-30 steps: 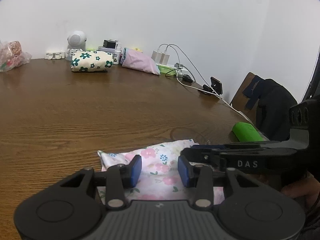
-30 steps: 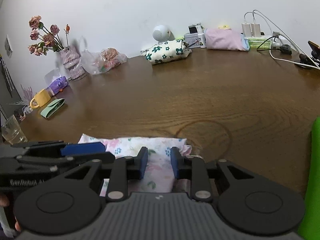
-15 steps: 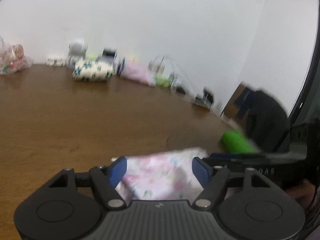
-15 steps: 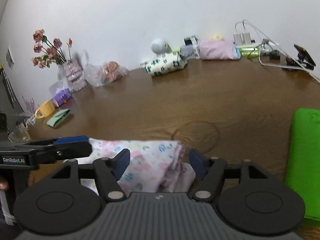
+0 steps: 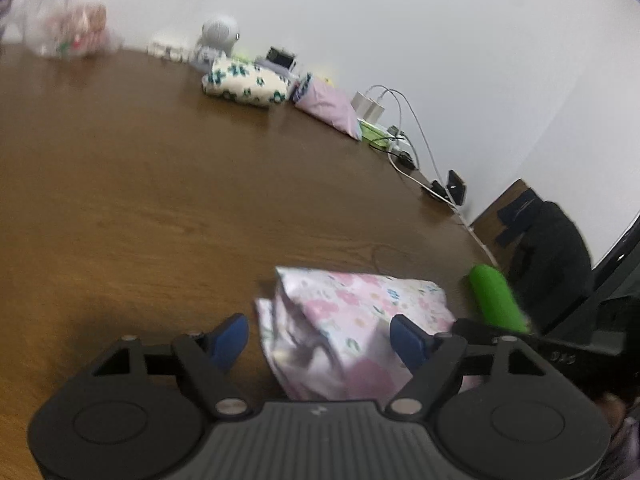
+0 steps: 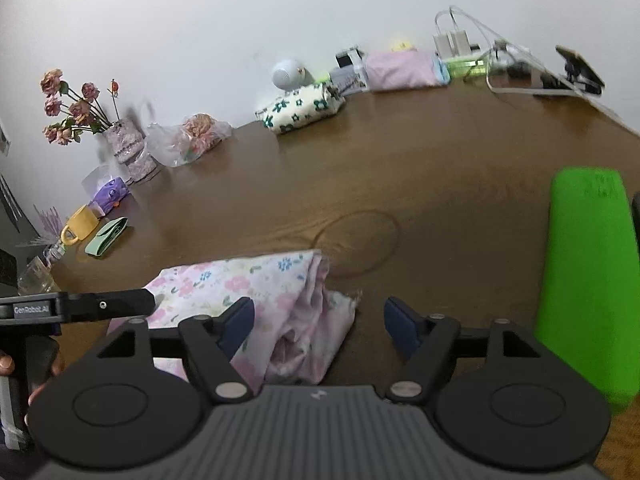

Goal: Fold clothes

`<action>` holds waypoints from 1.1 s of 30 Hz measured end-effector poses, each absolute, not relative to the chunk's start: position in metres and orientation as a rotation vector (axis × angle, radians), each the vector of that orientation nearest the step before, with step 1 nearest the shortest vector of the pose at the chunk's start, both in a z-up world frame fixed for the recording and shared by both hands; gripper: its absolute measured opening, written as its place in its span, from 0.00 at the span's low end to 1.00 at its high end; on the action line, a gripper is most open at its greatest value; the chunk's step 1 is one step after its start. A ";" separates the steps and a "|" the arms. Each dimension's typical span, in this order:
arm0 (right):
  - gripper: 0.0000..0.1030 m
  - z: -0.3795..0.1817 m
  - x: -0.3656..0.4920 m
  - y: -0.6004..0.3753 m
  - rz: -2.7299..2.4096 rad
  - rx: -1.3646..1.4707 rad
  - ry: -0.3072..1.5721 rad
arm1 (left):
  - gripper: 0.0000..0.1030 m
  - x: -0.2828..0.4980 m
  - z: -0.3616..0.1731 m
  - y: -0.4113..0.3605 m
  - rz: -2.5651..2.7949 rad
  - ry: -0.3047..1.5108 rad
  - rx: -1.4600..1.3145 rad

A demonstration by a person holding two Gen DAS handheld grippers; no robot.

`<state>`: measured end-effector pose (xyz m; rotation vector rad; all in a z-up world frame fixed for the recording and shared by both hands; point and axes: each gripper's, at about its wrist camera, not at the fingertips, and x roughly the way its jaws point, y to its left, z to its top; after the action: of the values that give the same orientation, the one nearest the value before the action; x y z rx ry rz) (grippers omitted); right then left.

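Nearby: green roll (image 6: 586,276) right of floral garment (image 6: 256,292) | table (image 6: 440,168)

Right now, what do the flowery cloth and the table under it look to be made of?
The flowery cloth looks like thin, soft woven fabric, perhaps cotton: it creases and bunches at its folded edge, with a matt printed pattern. The table looks like wood or wood veneer, with brown grain lines and a slight sheen.

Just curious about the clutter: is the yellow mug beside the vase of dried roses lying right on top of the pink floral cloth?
No, the yellow mug stands far left by the vase of dried roses, well apart from the pink floral cloth.
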<state>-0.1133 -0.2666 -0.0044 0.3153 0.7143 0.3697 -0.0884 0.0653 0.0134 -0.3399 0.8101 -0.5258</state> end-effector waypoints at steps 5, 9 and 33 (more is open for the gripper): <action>0.71 -0.010 -0.111 -0.255 0.405 0.326 0.719 | 0.73 -0.087 0.009 0.052 -0.543 0.829 -0.335; 0.63 -0.011 -0.113 -0.247 0.424 0.318 0.713 | 0.65 -0.087 0.008 0.047 -0.548 0.823 -0.327; 0.55 -0.016 -0.120 -0.248 0.463 0.417 0.703 | 0.49 -0.093 0.000 0.042 -0.548 0.810 -0.355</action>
<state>-0.1197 -0.2478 -0.0159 0.4166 0.7031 0.4630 -0.0930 0.0423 0.0005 -0.3546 0.8105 -0.5480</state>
